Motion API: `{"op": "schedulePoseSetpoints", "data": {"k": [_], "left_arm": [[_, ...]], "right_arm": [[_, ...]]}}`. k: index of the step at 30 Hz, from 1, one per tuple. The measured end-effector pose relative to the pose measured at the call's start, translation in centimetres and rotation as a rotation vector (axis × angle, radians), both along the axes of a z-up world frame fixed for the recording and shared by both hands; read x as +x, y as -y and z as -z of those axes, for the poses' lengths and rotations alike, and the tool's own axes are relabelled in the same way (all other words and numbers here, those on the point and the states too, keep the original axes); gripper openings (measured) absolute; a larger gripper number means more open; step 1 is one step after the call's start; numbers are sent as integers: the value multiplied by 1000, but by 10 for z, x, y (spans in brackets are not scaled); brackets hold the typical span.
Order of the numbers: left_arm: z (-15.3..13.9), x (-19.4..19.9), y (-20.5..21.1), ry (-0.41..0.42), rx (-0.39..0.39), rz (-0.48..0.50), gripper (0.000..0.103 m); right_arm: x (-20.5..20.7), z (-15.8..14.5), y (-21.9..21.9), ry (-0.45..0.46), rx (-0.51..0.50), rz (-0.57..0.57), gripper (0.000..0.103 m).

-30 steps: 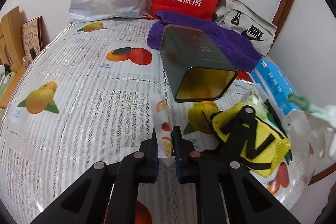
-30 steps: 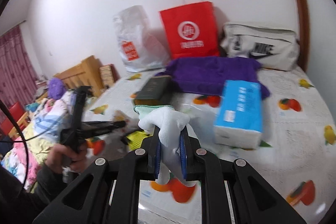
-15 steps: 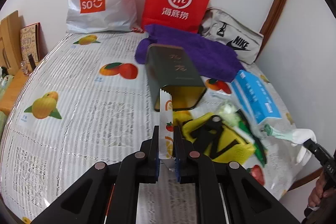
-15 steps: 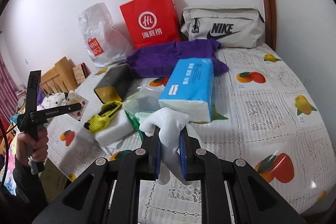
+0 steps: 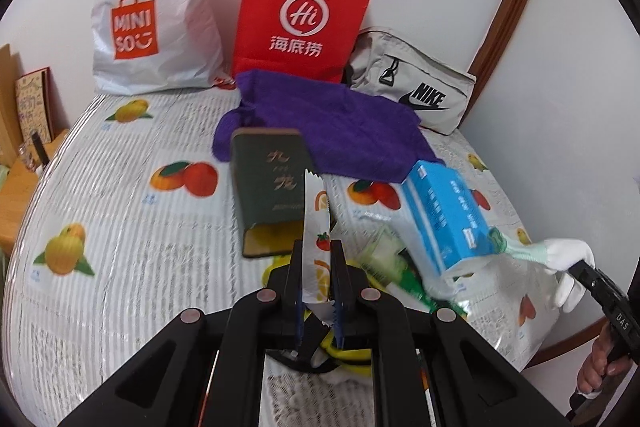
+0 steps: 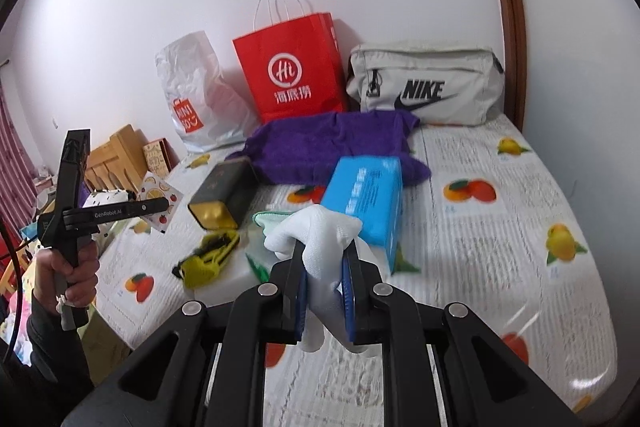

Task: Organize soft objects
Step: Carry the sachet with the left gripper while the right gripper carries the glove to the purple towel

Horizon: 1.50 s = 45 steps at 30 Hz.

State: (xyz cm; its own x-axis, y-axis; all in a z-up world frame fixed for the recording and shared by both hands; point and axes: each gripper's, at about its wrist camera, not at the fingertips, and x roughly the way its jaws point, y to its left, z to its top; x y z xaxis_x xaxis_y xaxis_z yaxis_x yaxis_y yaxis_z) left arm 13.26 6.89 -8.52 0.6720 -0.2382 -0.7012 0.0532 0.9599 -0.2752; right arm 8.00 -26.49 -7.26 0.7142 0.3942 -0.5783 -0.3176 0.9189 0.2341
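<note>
White glove [image 6: 320, 247] pinched in right tool [image 6: 323, 301], fruit-print packet [image 5: 317, 247] in left tool [image 5: 317, 301], both above table's near edge [image 6: 560, 379].

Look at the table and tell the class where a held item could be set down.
Free patches: the wide left stretch of the tablecloth below the white shopping bag, and the right side between the grey pouch and the near edge. Crowded: the middle, where the purple towel, green box, blue tissue pack and yellow item cluster.

Ahead of you on the table [image 6: 520, 227]: towel [image 6: 328, 143] at twelve o'clock, paper bag [image 6: 288, 75] behind it, tissue box [image 6: 368, 199] before it, tin [image 6: 224, 195] at ten.
</note>
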Motion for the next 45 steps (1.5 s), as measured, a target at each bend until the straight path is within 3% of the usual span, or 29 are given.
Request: {"op": "schedulePoseSetpoints", "data": {"k": [21, 32, 45], "left_arm": [[-22, 120, 8, -25, 63, 0, 10], [-7, 184, 8, -70, 74, 13, 10], [28, 273, -7, -165, 42, -2, 11]], "right_arm": [[169, -41, -60, 69, -143, 11, 13], [232, -22, -77, 48, -193, 12, 13], [300, 17, -81, -63, -229, -6, 13]]}}
